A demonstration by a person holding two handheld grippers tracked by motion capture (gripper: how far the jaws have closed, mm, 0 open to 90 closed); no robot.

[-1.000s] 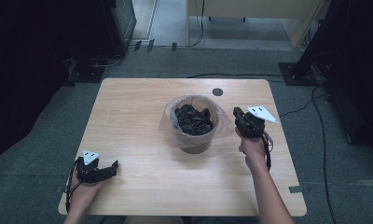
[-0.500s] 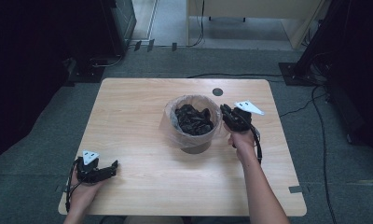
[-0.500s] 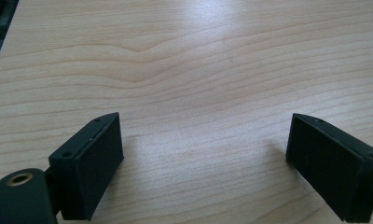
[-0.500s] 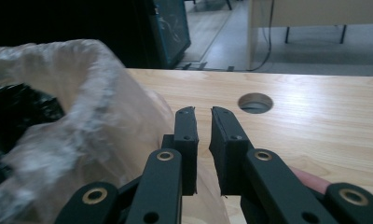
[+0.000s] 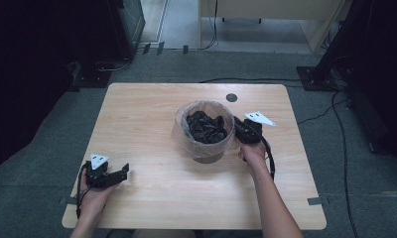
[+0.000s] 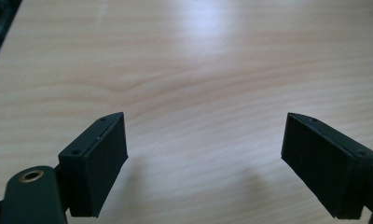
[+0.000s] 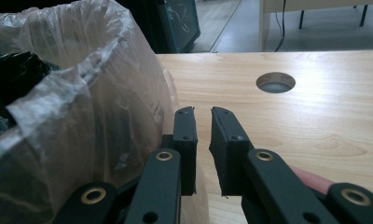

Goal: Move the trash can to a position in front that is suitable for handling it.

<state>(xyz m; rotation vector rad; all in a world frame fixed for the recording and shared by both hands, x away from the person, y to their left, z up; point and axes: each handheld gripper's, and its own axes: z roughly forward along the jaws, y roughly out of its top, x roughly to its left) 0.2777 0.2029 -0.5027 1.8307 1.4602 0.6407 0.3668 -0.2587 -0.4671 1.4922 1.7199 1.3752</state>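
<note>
A small bin lined with a clear plastic bag (image 5: 186, 134) stands at the middle of the wooden table (image 5: 147, 114), with crumpled black material (image 5: 206, 126) inside. My right gripper (image 5: 237, 130) is pressed against the bin's right side. In the right gripper view its jaws (image 7: 203, 116) are almost together with nothing between them, and the plastic bag (image 7: 82, 107) bulges just to their left. My left gripper (image 5: 122, 171) rests low at the table's front left corner. Its jaws (image 6: 205, 158) are wide open over bare wood.
A round cable hole (image 5: 231, 97) lies in the table behind the bin, also visible ahead of the right jaws as the hole (image 7: 275, 82). Cables run across the grey floor behind the table, and dark equipment stands on both sides.
My right gripper has moved left and slightly nearer, from beside the bin to against its right rim. The left gripper has stayed put.
</note>
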